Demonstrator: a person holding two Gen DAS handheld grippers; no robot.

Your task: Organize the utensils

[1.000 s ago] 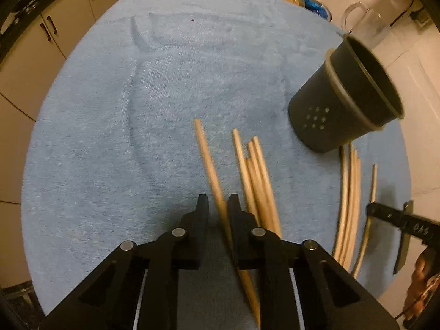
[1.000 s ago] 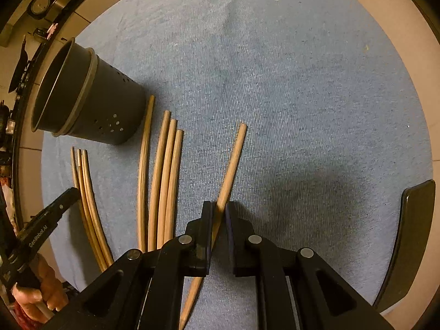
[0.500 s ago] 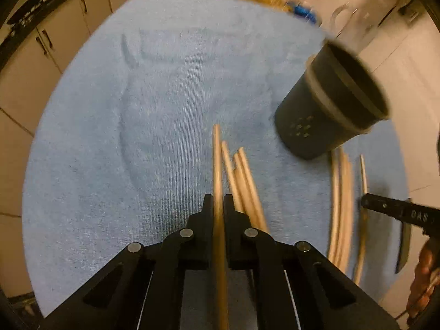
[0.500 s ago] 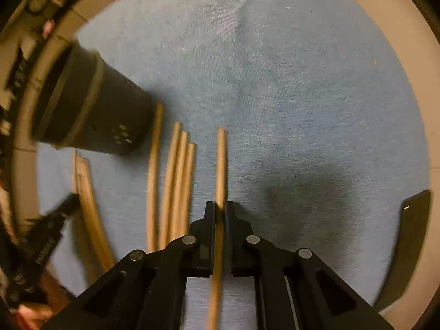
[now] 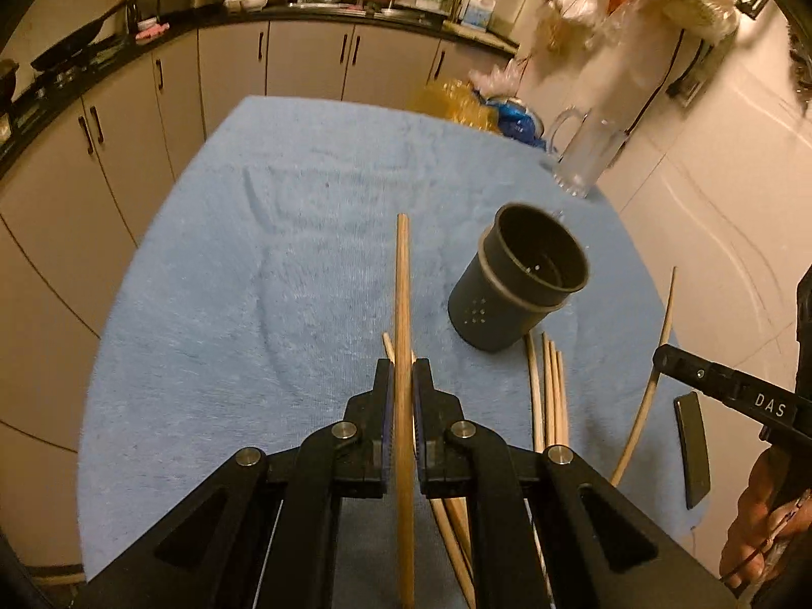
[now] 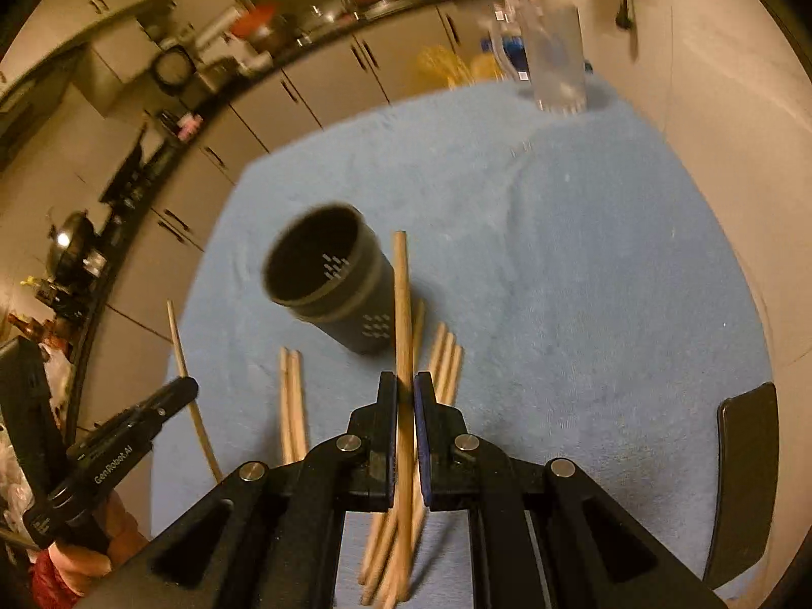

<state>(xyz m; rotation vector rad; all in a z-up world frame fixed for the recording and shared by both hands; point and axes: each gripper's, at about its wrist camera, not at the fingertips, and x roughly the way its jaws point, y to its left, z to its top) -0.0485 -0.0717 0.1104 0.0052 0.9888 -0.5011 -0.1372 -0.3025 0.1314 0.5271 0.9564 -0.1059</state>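
My right hand-held gripper [image 6: 405, 396], clamped on a long wooden chopstick [image 6: 401, 299], points it just right of the dark perforated plastic holder [image 6: 330, 279].

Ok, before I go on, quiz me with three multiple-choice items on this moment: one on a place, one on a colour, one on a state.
1. Where does the utensil holder stand relative to the chopstick held by the left gripper?
A. to its right
B. to its left
C. under it

2. What colour is the cloth on the table?
A. red
B. blue
C. white

3. What state is the right gripper in?
A. wide open over the cloth
B. shut on the holder's rim
C. shut on a chopstick

Answers:
1 A, the dark holder sits right of the stick in the left wrist view.
2 B, the cloth reads light blue in both views.
3 C, the jaws press a wooden stick from both sides.
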